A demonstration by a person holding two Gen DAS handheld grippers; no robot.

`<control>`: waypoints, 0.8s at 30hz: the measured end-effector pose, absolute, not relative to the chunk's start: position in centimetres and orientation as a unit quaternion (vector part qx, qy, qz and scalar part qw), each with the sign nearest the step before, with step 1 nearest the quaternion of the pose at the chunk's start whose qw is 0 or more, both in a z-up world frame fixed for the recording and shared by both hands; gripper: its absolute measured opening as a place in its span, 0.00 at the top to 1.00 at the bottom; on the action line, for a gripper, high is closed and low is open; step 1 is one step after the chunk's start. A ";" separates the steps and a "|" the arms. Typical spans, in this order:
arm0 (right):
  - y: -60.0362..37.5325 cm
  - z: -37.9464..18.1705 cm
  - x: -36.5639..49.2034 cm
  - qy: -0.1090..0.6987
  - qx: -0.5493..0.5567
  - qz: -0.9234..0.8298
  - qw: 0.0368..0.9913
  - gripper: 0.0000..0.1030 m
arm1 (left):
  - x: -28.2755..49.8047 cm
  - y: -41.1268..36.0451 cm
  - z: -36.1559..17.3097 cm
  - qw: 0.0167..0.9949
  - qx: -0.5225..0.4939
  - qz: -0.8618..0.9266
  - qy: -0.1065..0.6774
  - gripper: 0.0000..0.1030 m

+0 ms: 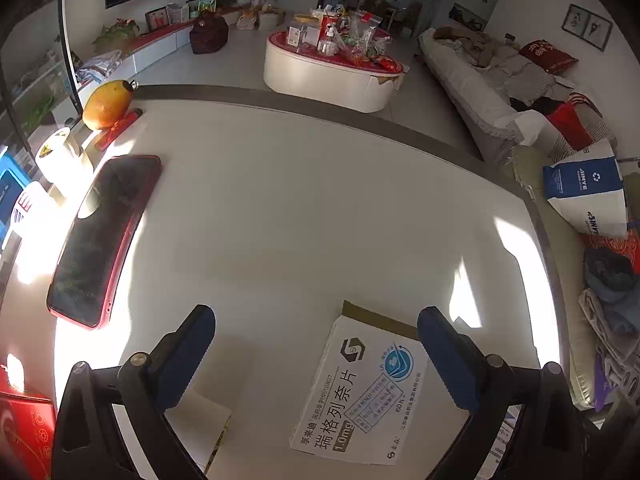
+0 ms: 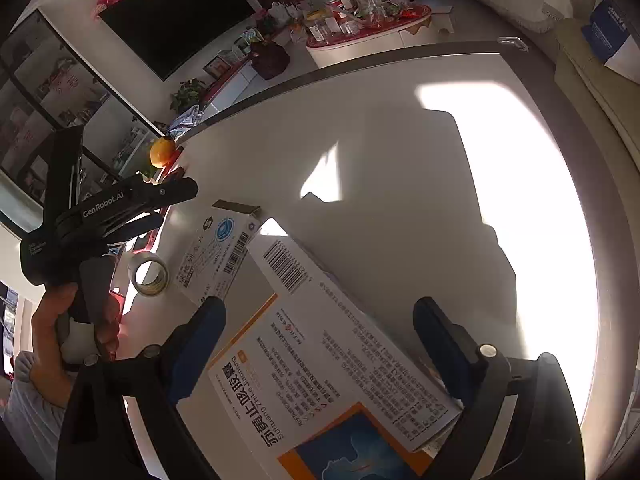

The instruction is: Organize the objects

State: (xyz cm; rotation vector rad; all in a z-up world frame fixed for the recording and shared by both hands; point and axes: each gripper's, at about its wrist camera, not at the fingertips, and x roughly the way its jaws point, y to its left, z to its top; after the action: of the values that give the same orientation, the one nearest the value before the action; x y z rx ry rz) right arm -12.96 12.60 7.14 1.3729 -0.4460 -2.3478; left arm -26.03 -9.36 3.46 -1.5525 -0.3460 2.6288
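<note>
A small white medicine box with blue print (image 1: 360, 392) lies on the white table (image 1: 300, 208), between the fingers of my open left gripper (image 1: 316, 344), which hovers over it without touching. The same box shows in the right wrist view (image 2: 216, 252). A larger white and orange medicine box (image 2: 320, 360) lies between the fingers of my open right gripper (image 2: 320, 332). The left gripper body (image 2: 100, 216) shows at the left, held by a hand.
A red-cased phone (image 1: 100, 240) lies at the table's left. An orange-yellow fruit (image 1: 106, 104), a tape roll (image 2: 149, 273) and a red box (image 1: 24, 420) sit along the left side. A sofa (image 1: 500, 80) and a cluttered coffee table (image 1: 332, 72) stand beyond.
</note>
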 end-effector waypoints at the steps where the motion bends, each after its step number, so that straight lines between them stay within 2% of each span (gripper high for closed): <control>1: 12.3 7.2 -12.5 -0.165 0.490 -0.831 0.205 0.08 | -26.2 -10.0 2.4 0.038 -0.522 0.842 -0.131 0.00; 4: 10.7 7.1 -10.6 -0.164 0.496 -0.816 0.248 0.08 | -24.8 -10.1 1.4 0.050 -0.524 0.840 -0.133 0.00; 9: 7.4 7.6 -6.4 -0.107 0.499 -0.804 0.303 0.08 | -21.6 -7.7 1.2 0.115 -0.527 0.833 -0.126 0.00; 13: 5.9 8.2 -2.4 -0.107 0.504 -0.777 0.361 0.08 | -17.4 -5.3 1.3 0.160 -0.526 0.830 -0.098 0.00; 17: 5.8 8.7 2.0 -0.131 0.514 -0.745 0.405 0.07 | -12.8 -4.2 1.7 0.198 -0.531 0.817 -0.104 0.00; 20: 8.7 9.5 3.5 -0.164 0.501 -0.784 0.328 0.07 | -9.3 -5.4 3.7 0.179 -0.508 0.835 -0.112 0.00; 22: 11.2 9.5 3.3 -0.187 0.503 -0.816 0.214 0.07 | -7.6 -6.4 5.4 0.132 -0.489 0.859 -0.078 0.00; 24: 13.4 9.1 3.0 -0.240 0.507 -0.813 0.153 0.07 | -6.4 -7.2 6.1 0.107 -0.478 0.870 -0.049 0.00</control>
State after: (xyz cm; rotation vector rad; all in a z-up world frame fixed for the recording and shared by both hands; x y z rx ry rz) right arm 2.96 13.40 9.12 1.4550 -0.6891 -2.3317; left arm -6.41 -7.18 6.14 -1.4088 -0.1432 2.5623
